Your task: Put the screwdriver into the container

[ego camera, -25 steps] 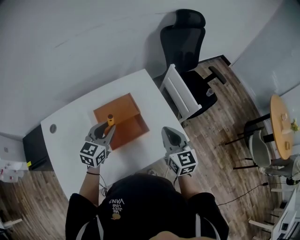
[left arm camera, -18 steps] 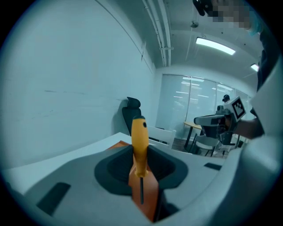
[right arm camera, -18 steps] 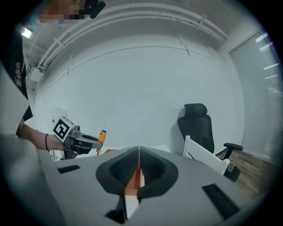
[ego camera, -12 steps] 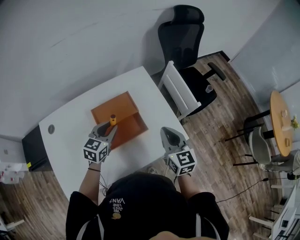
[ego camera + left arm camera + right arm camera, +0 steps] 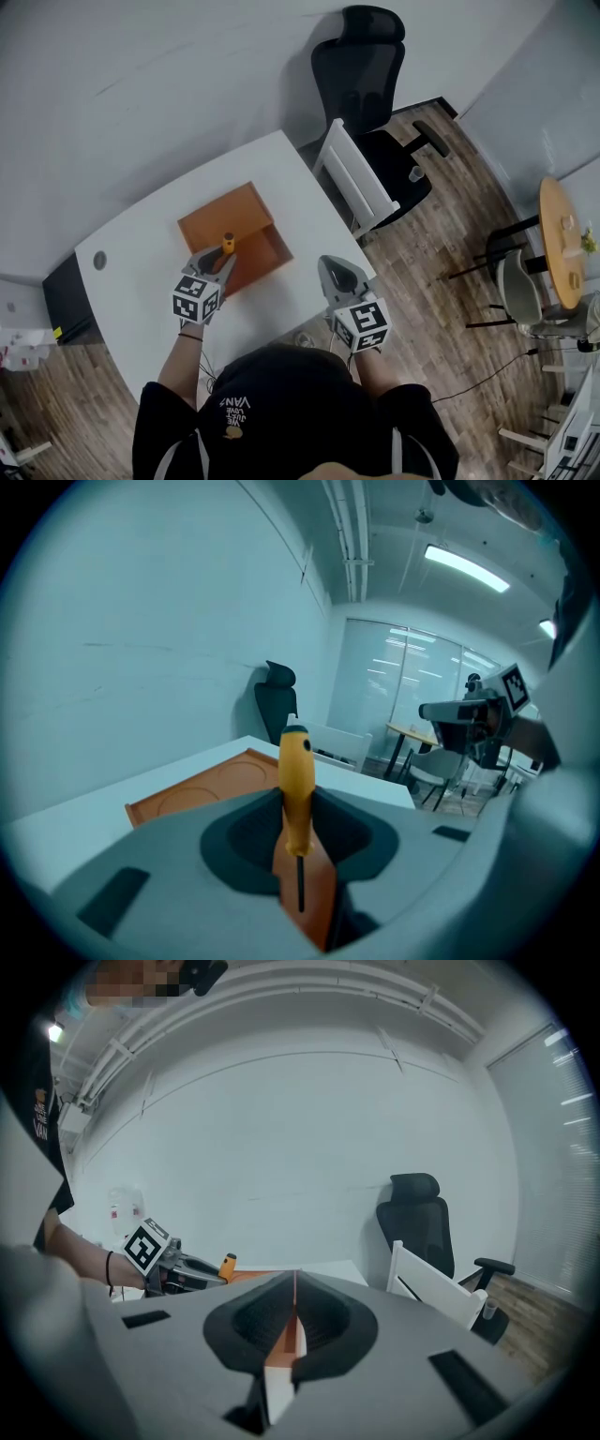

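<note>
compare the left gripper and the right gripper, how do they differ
The left gripper is clamped on the orange screwdriver, handle up; the right gripper is shut on nothing. The left gripper hangs over the orange container; the right gripper is off to its side, near the table edge. Both point forward.

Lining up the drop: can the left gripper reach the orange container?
Probably yes: the left gripper, holding the screwdriver, is at the near edge of the container with nothing between them; the right gripper is clear.
</note>
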Demonstrator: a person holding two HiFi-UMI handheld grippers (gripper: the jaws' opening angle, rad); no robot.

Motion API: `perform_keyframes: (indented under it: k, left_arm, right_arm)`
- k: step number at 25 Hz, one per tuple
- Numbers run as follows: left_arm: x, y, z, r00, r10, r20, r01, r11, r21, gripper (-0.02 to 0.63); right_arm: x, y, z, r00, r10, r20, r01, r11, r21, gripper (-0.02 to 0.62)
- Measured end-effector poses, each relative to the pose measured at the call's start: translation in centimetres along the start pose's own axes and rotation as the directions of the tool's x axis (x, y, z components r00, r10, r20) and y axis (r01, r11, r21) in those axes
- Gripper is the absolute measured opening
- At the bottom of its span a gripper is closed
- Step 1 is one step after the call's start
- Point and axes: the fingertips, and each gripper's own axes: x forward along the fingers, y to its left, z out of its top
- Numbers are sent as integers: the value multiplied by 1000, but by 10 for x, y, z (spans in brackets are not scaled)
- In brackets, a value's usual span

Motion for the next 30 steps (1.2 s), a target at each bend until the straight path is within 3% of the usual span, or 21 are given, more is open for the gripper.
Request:
perform_keyframes:
  k: [12,23,30]
  left_arm:
    - [17,1,-23,994,-20,-103,25,999,48,103]
    - [34,-3,-49,976,-48,-212,68,994,91,103]
    - [42,-5,-54,970,-64,-235,90,991,100,103]
  right_arm:
    - [-3,-1,-7,1000,-5,-18,5,1000,7,12]
    - [-5,1,-10,1000,-8,-24,8,1000,12,12]
    - [-10,0,-13,999,-24,-34,24,1000,9,12]
